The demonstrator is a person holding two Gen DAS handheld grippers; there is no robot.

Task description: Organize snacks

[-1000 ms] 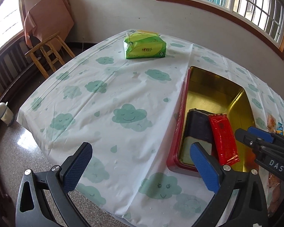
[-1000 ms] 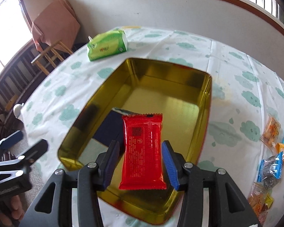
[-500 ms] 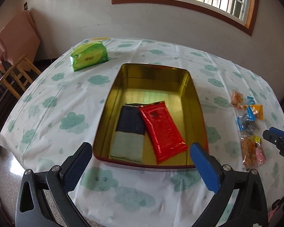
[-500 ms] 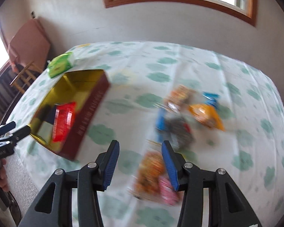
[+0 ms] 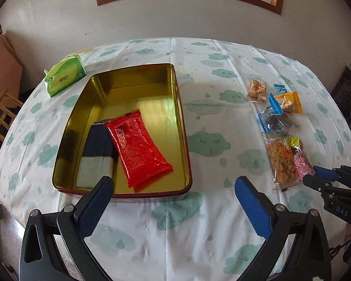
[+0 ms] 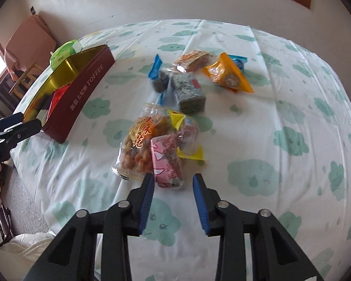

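Jaws of the right gripper (image 6: 173, 183), narrowing yet empty, have moved from the tin (image 6: 86, 89) to the pink packet (image 6: 167, 161).

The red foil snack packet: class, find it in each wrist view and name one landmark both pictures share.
Left wrist view: the red foil snack packet lies left of centre inside the gold-lined rectangular tin, overlapping a dark blue and grey packet.
Right wrist view: only a red sliver shows at far left, behind the tin's maroon wall.
Shared landmark: the green tissue pack beyond the tin.
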